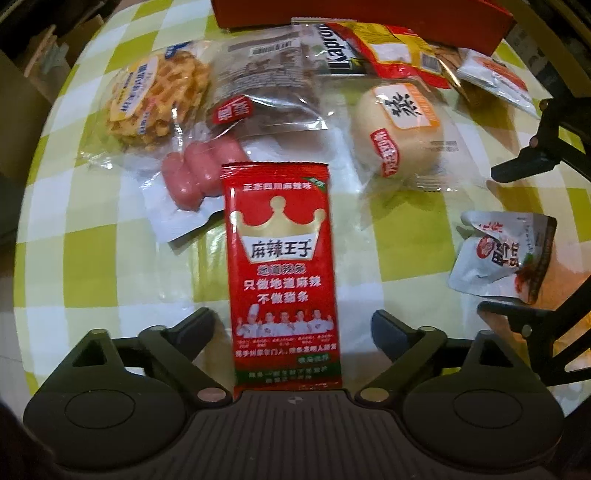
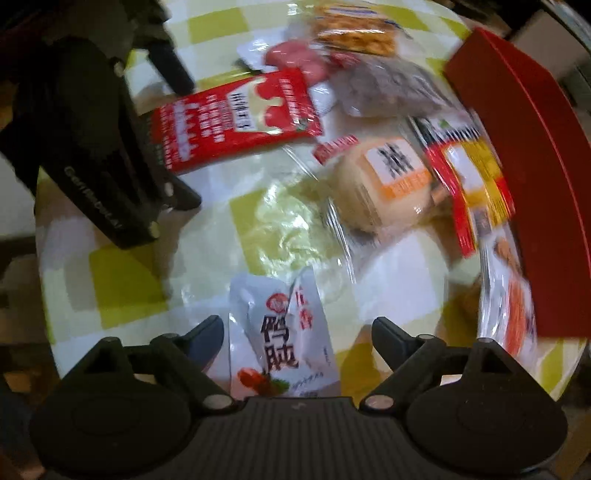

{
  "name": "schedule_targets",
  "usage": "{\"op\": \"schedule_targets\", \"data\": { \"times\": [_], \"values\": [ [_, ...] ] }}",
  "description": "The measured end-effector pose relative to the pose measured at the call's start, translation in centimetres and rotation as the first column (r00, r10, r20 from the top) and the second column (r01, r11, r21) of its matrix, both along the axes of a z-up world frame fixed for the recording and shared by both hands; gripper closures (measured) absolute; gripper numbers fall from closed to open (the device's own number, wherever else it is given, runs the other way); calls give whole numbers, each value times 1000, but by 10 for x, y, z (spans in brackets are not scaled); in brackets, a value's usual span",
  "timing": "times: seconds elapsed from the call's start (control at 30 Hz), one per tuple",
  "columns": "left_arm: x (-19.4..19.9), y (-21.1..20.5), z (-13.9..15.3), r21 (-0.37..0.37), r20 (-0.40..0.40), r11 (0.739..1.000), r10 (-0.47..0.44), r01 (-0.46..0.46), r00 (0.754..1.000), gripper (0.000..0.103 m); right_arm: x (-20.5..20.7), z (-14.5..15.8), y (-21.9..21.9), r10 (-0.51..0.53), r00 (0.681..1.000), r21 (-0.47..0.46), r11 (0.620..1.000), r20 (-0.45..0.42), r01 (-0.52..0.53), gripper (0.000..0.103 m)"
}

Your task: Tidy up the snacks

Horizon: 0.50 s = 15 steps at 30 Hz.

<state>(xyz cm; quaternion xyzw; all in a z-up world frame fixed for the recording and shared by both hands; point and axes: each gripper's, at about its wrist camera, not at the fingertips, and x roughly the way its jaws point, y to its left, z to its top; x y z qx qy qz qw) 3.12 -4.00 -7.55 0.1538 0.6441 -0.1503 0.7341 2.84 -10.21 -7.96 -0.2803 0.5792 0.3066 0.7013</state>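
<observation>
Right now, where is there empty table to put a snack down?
The bare patch lies between the red spicy strip packet, the round bun and the silver pouch. It is crowded toward the red box, where packets overlap.

A red spicy-strip packet (image 1: 282, 273) bears a crown above the brand "麻辣王子", with "只做地道麻辣" and "不做甜条" beneath. A silver pouch (image 2: 280, 339) reads "鸭肫" in large black characters. Upside down, "Kapron", possibly cut off, shows on a dark-banded wrapper (image 1: 338, 51). Partly legible lettering "GenRobot" runs along a black gripper body (image 2: 92, 199). Other labels are too blurred to read.
</observation>
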Motion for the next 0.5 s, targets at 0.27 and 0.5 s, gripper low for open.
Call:
{"op": "schedule_targets", "data": {
  "times": [0.27,0.5],
  "values": [
    [8,-11,-4,16,9,1000,-10,10,1000,0,-14,-1,-25,-272,962,96,958,-10,271,25],
    [19,-8,13,-35,6,998,58,-58,998,47,-25,10,-47,-410,912,129,903,-27,410,38]
  ]
}}
